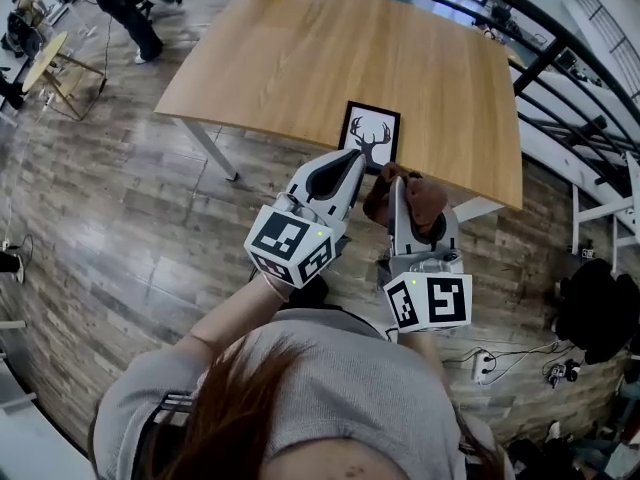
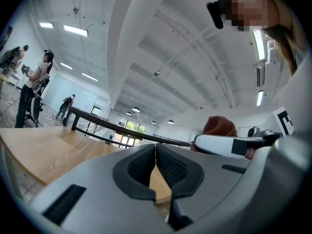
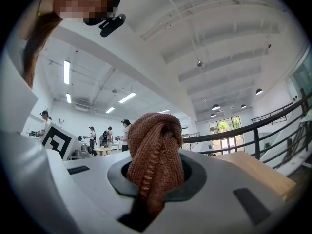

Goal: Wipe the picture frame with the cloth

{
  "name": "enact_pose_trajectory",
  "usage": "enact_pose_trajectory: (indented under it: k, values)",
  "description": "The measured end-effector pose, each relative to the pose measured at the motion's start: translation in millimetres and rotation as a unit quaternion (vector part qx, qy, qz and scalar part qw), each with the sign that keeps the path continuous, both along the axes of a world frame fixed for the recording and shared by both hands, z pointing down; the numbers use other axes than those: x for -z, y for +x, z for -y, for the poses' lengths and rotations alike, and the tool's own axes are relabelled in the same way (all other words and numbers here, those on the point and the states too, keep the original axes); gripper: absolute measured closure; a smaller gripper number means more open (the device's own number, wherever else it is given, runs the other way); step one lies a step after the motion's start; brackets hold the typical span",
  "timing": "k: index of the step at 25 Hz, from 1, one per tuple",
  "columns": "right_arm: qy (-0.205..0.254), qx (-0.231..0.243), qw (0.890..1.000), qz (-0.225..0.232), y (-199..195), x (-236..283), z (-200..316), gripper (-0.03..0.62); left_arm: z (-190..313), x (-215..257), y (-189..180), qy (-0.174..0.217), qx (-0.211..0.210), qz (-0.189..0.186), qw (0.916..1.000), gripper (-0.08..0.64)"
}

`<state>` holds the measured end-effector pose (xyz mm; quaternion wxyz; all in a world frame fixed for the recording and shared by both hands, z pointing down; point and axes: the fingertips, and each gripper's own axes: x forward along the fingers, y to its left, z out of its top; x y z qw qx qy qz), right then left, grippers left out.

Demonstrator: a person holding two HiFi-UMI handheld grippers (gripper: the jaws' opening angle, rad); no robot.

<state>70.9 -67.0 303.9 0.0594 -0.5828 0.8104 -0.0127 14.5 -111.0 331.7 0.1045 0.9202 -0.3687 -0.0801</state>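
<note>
A black picture frame point(image 1: 370, 135) with a deer-head print lies flat near the front edge of the wooden table point(image 1: 300, 58). My right gripper point(image 1: 398, 183) is shut on a bunched brown cloth point(image 1: 418, 201), which fills the jaws in the right gripper view as a knitted wad point(image 3: 157, 155). It hovers just in front of the table edge, close to the frame's near end. My left gripper point(image 1: 355, 158) is shut and empty, its tips just left of the frame's near corner. In the left gripper view the pads point(image 2: 165, 165) meet, with the cloth point(image 2: 219, 126) showing to the right.
The table stands on a wood-plank floor, with a black railing point(image 1: 540, 38) behind it. A small easel table point(image 1: 50, 63) and people stand far left. A black bag point(image 1: 598, 308) and a power strip with cables point(image 1: 485, 366) lie on the floor at right.
</note>
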Motion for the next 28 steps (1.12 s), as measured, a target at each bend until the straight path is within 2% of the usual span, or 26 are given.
enact_pose_trajectory:
  k: [7,13,17,22,25,28]
  values:
    - [-0.003,-0.007,1.000,0.002,-9.6,-2.1,55.9,0.518,53.4,0.1,-4.4,0.003,-0.020,0.000,0.9998,0.552]
    - [-0.003,-0.024,1.000,0.006,-11.1,-7.5,74.8,0.518,74.8,-2.8,-9.0,0.009,-0.030,-0.010,0.9995,0.552]
    - [-0.020,-0.023,1.000,0.003,-7.0,-17.5,78.9,0.518,80.4,-15.1,-2.8,-0.009,-0.033,-0.007,0.9994,0.552]
    - [-0.028,-0.021,0.999,0.006,6.6,-18.2,82.1,0.518,85.9,-30.7,-3.9,-0.036,-0.010,0.001,0.9993,0.551]
    - [-0.035,-0.013,0.999,0.008,9.8,-19.7,85.2,0.518,88.4,-48.1,-10.5,-0.066,0.002,0.015,0.9977,0.547]
    - [-0.047,-0.001,0.999,0.008,7.3,-29.4,86.5,0.518,93.5,-81.7,-16.8,-0.114,0.005,0.035,0.9928,0.509]
